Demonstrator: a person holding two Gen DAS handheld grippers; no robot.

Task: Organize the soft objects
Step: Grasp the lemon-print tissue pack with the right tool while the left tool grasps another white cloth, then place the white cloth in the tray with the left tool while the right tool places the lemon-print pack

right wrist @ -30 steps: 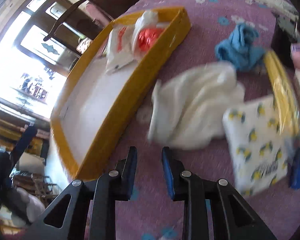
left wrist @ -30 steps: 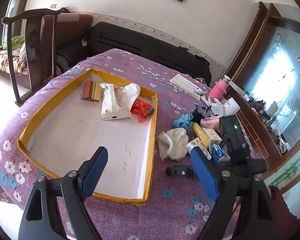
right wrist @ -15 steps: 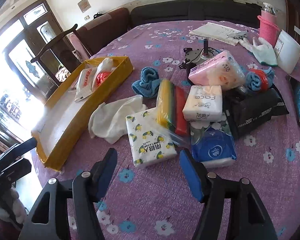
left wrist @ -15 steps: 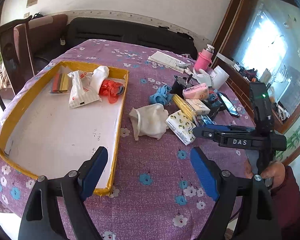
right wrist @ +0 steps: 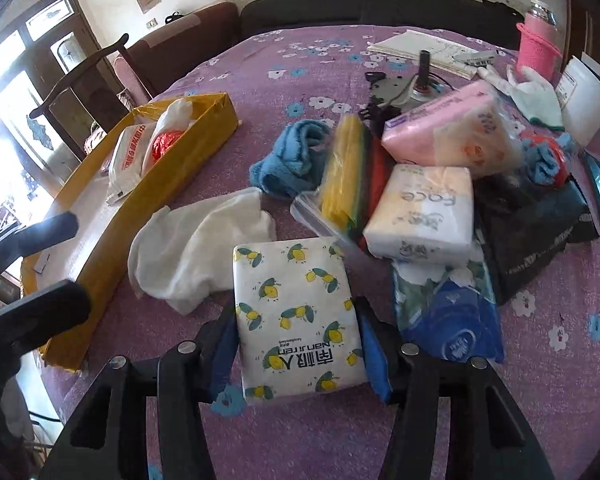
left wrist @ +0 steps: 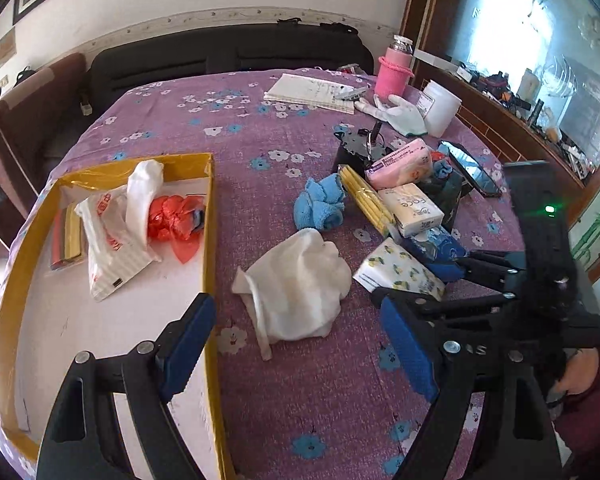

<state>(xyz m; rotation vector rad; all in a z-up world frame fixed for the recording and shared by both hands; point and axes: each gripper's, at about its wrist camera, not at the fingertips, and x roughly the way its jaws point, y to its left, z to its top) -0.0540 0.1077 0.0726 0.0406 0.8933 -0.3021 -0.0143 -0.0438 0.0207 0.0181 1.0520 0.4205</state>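
Observation:
My right gripper (right wrist: 298,350) is open, its blue pads on either side of a lemon-print tissue pack (right wrist: 296,316) that lies on the purple cloth; I cannot tell if they touch it. The pack also shows in the left wrist view (left wrist: 400,270). A white cloth (left wrist: 296,288) lies left of it, a blue towel (left wrist: 320,204) behind. My left gripper (left wrist: 300,344) is open and empty, above the cloth and the yellow tray's edge (left wrist: 208,248). The tray holds a tissue bag (left wrist: 108,240), a white cloth and a red bag (left wrist: 172,216).
A heap behind the lemon pack holds a white "face" tissue pack (right wrist: 424,216), a pink pack (right wrist: 444,136), a blue pack (right wrist: 452,320), yellow sponges (right wrist: 344,176) and a black pouch (right wrist: 540,224). A phone (left wrist: 470,168), glove, pink bottle (left wrist: 394,72) and papers lie farther back.
My right gripper opened wide, then came down around the lemon-print tissue pack. My left gripper swung right, from over the tray toward the white cloth.

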